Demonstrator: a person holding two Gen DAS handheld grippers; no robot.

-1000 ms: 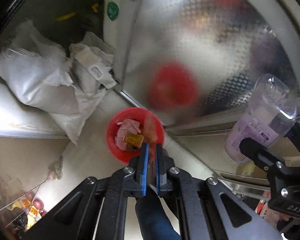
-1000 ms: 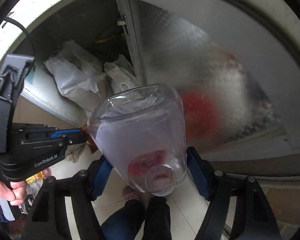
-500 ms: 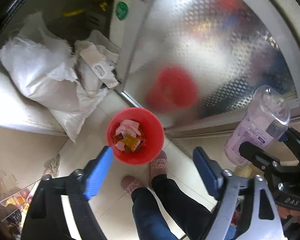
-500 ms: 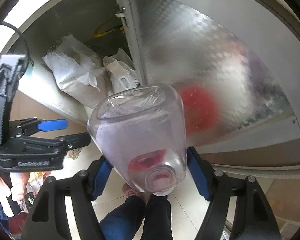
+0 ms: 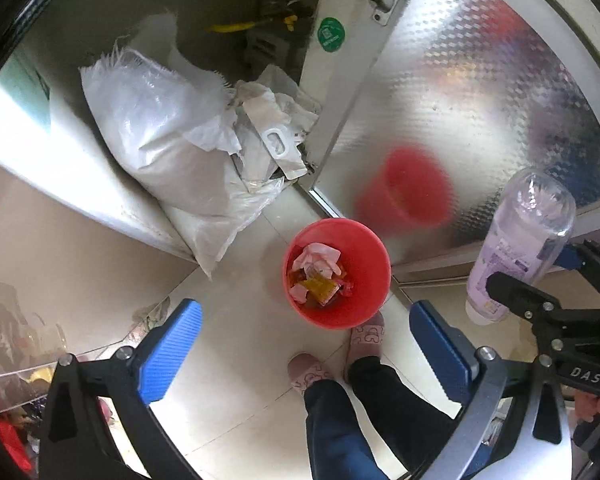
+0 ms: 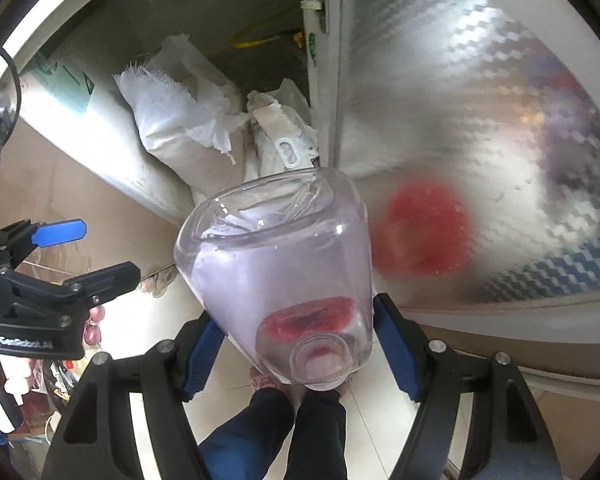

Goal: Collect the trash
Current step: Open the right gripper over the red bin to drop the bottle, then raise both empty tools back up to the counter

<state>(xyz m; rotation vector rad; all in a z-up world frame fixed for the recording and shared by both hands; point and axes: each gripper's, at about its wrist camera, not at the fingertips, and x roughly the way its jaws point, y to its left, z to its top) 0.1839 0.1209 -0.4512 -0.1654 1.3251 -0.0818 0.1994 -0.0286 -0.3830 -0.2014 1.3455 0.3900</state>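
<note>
the left gripper (image 5: 304, 344) is pointing down at the floor and its jaws are opening, with the blue pads (image 5: 168, 350) standing wide apart and nothing lying between them. just beyond its fingers a red bin (image 5: 374, 276) is standing on the pale tiled floor (image 5: 236, 304), and wrappers (image 5: 316, 272) in pink, yellow and red are lying inside it. the person's pink slippers (image 5: 366, 332) are standing right beside the bin, one touching its rim. the right gripper (image 6: 296, 356) is pinching a clear plastic bottle (image 6: 276, 272) between its blue pads, neck toward the camera and base pointing away; the bottle is empty and carrying a purple label (image 5: 504, 256). in the left view it is hanging to the right of the bin, not over it. behind the bin a shiny metal cabinet door (image 5: 480, 92) is reflecting it as a red blur, and white sacks (image 5: 168, 136) are leaning inside the open cabinet to the left.
</note>
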